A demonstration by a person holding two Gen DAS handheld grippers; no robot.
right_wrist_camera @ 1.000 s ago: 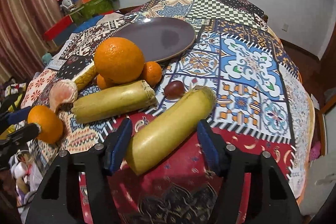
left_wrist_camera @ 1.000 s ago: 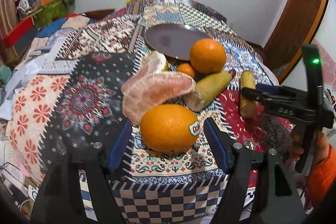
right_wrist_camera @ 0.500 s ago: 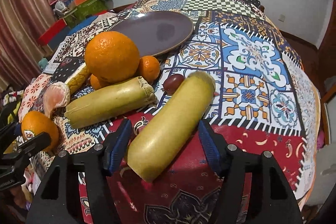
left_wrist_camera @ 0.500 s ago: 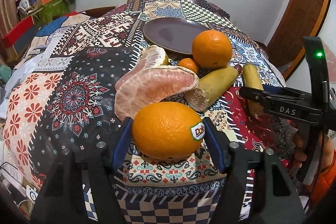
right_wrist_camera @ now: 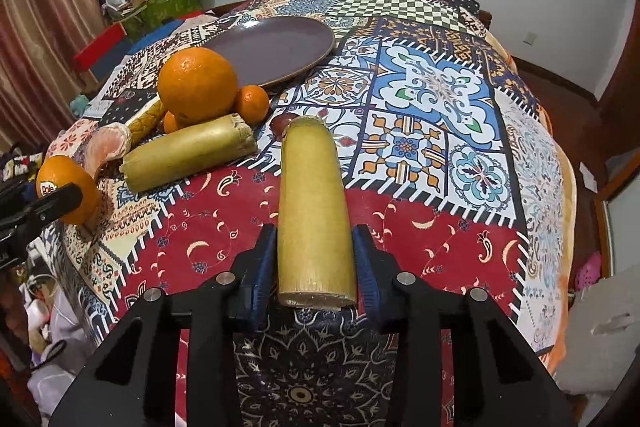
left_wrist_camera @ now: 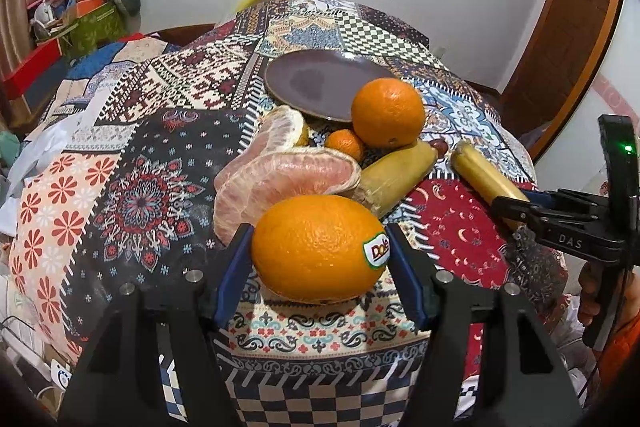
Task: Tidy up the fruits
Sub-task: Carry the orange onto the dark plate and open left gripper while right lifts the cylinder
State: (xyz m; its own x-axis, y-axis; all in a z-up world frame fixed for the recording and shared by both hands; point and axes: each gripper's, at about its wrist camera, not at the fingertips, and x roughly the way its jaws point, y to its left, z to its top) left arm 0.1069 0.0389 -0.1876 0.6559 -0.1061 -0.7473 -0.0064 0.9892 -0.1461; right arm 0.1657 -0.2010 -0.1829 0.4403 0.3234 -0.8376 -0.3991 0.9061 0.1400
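Observation:
My left gripper is shut on a Dole-stickered orange, held just above the patterned tablecloth. My right gripper is shut on a yellow-green cane stalk, its far end pointing away from me. A second stalk, a big orange, a small mandarin, peeled pomelo segments and a dark date lie clustered before the purple plate, which is bare.
The table is round with a patchwork cloth falling off at its edges. Boxes and clutter stand at the far left. A wooden door is at the right.
The left gripper closed on the Dole orange and lifted it slightly. The right gripper closed on the stalk and turned it from slanted to pointing straight ahead.

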